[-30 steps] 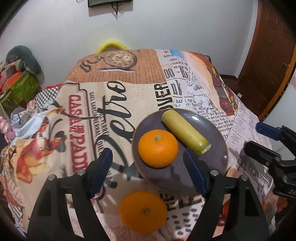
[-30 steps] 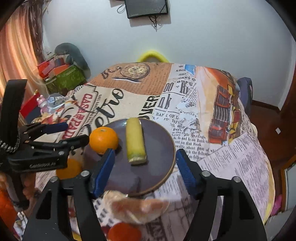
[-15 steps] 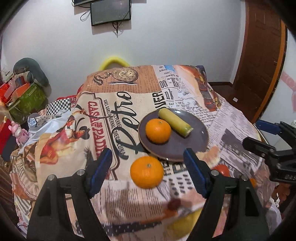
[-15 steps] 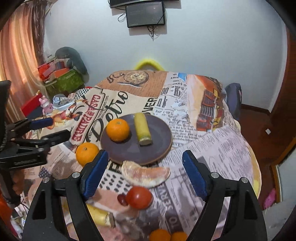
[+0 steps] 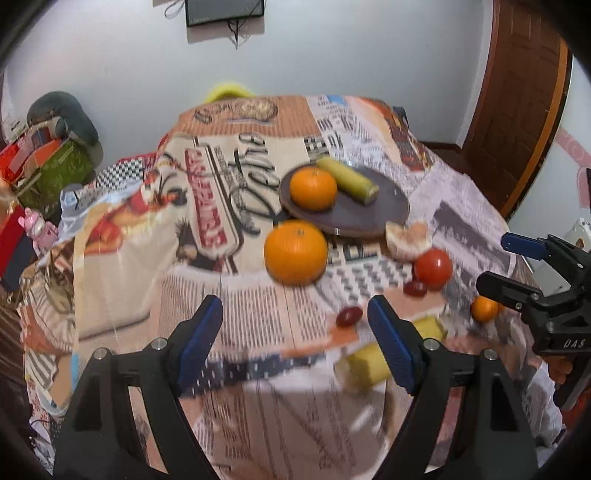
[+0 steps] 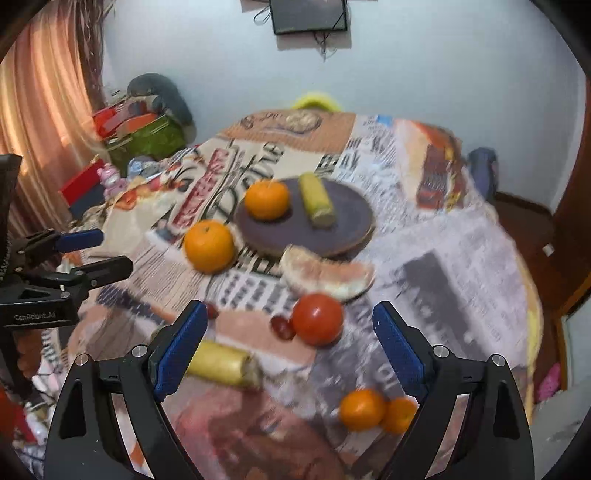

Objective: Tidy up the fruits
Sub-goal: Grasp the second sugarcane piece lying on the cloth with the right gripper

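Observation:
A dark plate on the printed tablecloth carries an orange and a yellow-green banana piece. A second orange lies just off the plate. Nearer are a grapefruit wedge, a tomato, grapes, a yellow banana piece and two small oranges. My left gripper is open and holds nothing. My right gripper hangs above the fruit, its jaws opening, nothing gripped.
The cloth-covered table drops away at its right and near edges. Boxes and toys are stacked at the back left beside a curtain. A wooden door stands to the right. A screen hangs on the wall.
Both grippers have pulled back from the plate, so more of the table and the near fruit has come into view. The right jaws have spread wider.

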